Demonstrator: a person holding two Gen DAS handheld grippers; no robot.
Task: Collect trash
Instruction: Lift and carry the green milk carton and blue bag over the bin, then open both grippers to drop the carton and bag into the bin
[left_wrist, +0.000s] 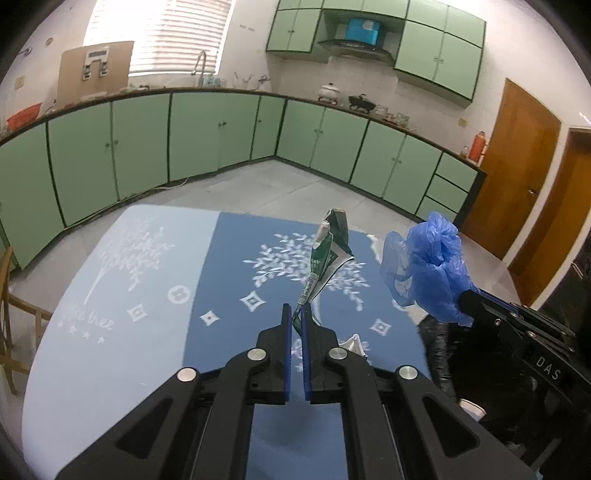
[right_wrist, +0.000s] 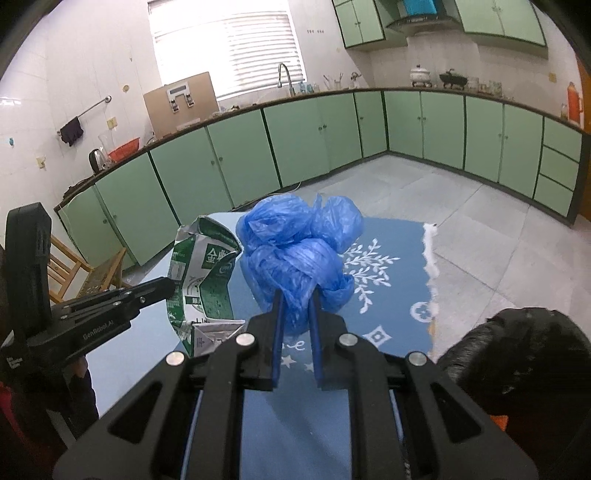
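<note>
Left wrist view: the left gripper pinches the lower edge of a flattened green-and-white milk carton, which stands up from the blue fingertips above the table. A blue cloth printed with white trees and diamonds covers the table. To the right, the right gripper is clamped on a crumpled blue plastic bag, lifted off the cloth at about the same height as the carton and just beside it.

Right wrist view: the bag bulges out above the blue pads, which press into its lower folds. The carton hangs from the left gripper just to the left, its printed face turned toward the camera. A dark furry mass sits at the table's right edge; what it is cannot be told. Green cabinets line the kitchen walls behind.
</note>
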